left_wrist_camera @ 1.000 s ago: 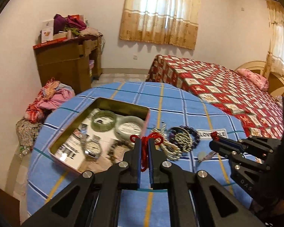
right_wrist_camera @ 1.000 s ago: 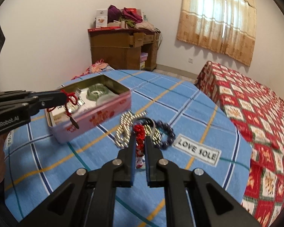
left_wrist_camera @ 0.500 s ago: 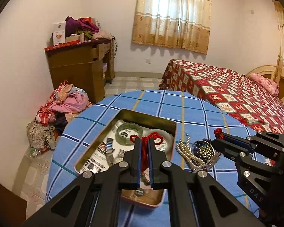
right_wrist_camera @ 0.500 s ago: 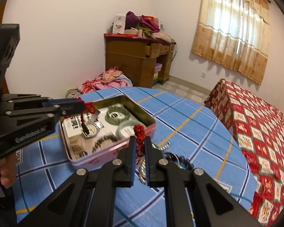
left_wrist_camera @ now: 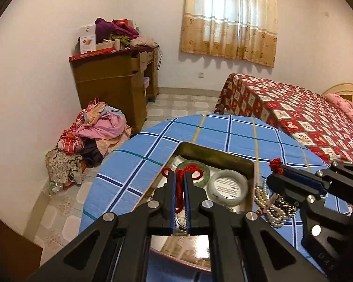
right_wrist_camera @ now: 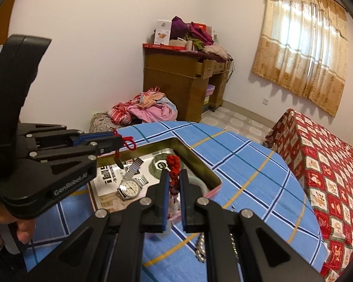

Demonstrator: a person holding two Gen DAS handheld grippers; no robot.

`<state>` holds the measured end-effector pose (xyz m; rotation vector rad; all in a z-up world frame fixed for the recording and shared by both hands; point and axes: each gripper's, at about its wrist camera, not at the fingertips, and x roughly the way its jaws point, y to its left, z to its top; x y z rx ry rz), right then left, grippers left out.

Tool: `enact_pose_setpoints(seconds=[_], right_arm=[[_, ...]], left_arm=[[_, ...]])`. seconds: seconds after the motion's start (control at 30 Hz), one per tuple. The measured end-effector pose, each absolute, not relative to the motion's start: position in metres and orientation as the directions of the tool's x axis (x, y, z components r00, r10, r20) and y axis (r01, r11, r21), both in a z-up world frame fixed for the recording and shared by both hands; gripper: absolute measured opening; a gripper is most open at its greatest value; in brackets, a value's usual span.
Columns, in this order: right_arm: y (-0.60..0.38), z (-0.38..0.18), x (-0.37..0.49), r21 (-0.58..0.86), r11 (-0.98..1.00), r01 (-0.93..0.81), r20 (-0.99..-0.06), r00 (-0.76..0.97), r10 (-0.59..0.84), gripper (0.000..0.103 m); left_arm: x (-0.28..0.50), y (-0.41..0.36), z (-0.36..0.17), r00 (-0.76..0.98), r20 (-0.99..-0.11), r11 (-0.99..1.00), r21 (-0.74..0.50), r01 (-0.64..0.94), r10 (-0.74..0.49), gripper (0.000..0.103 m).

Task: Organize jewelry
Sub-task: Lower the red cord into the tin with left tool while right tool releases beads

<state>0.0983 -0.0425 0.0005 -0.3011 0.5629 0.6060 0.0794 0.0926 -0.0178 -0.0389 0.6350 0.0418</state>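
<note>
My left gripper (left_wrist_camera: 179, 176) is shut on a red knotted cord (left_wrist_camera: 188, 168), held above the open tin box (left_wrist_camera: 214, 151). From the cord a small dark pendant (right_wrist_camera: 118, 162) hangs over the tin. To its right, my right gripper (right_wrist_camera: 174, 176) is shut on a red knotted ornament (right_wrist_camera: 173, 164) above the tin's near corner. Inside the tin lie a green bangle (left_wrist_camera: 206, 171), a white bangle (left_wrist_camera: 228, 186) and a silver watch (right_wrist_camera: 129, 186). Pearl strands and dark beads (left_wrist_camera: 270, 213) lie on the blue checked cloth right of the tin.
The round table (right_wrist_camera: 247, 171) ends a little beyond the tin. A bed with a red patterned cover (left_wrist_camera: 294, 112) stands to the right. A wooden cabinet (left_wrist_camera: 113, 82) and a heap of clothes (left_wrist_camera: 94, 134) are by the far wall. A hand (right_wrist_camera: 23, 230) holds the left gripper.
Both grippers have carried their red pieces leftward, from over the bead pile to over the tin. The tin now lies right beneath the fingers. Both grips stayed shut.
</note>
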Motion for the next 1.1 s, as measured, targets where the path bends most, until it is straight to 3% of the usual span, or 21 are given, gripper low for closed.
enact_pose_setpoints(seconds=[0.23,0.63,1.1], right_arm=[[-0.039,-0.006,0.1,-0.09,0.777,-0.623,-0.59,0.662,0.462,0.01],[-0.048,0.037,0.1,-0.076,0.783,-0.618,-0.526,0.691,0.495,0.01],[-0.031,-0.013,0.123,-0.021,0.78,-0.625,-0.607,0.628,0.487,0.01]], left_arm=[[0.086,0.101,-0.025,0.79,-0.612,0.998,-0.018,-0.065,0.041,0.005],[0.086,0.102,-0.021,0.794,-0.606,0.998,-0.015,-0.061,0.039,0.005],[0.098,0.096,-0.039,0.758,-0.651,0.999,-0.02,-0.045,0.021,0.005]])
